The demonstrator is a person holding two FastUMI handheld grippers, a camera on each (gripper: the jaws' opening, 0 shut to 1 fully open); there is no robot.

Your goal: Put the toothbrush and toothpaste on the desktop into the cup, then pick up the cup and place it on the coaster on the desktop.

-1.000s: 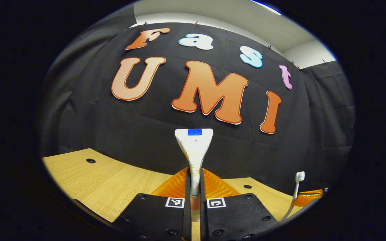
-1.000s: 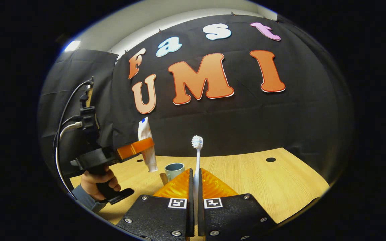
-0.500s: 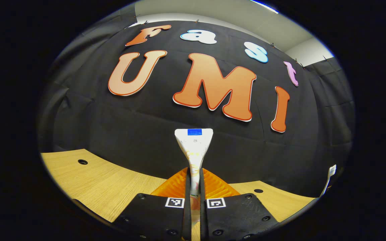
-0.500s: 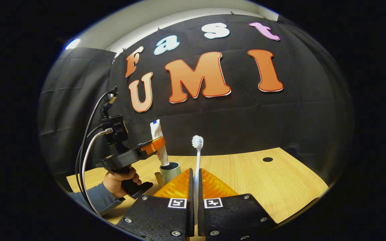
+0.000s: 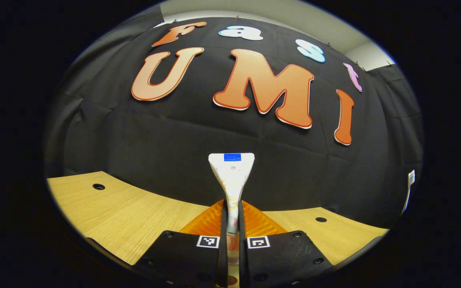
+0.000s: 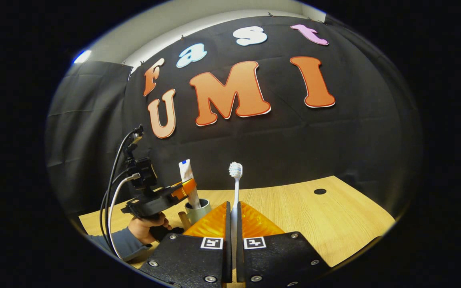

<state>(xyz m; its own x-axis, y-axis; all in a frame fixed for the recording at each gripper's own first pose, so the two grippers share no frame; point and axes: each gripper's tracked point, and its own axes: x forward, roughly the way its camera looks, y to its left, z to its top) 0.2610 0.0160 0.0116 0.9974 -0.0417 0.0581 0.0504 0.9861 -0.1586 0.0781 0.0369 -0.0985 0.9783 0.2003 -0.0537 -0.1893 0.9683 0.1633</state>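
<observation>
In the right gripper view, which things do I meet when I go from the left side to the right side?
Hand holding the left tongs → toothpaste standing in the cup → toothbrush held in the right tongs → dark hole in the desktop.

We see a light wooden tabletop (image 6: 334, 224) across the lower frame, with a small dark round hole (image 6: 320, 191) at right in the right gripper view; two more holes (image 5: 98, 187) (image 5: 321, 219) show in the left gripper view
</observation>
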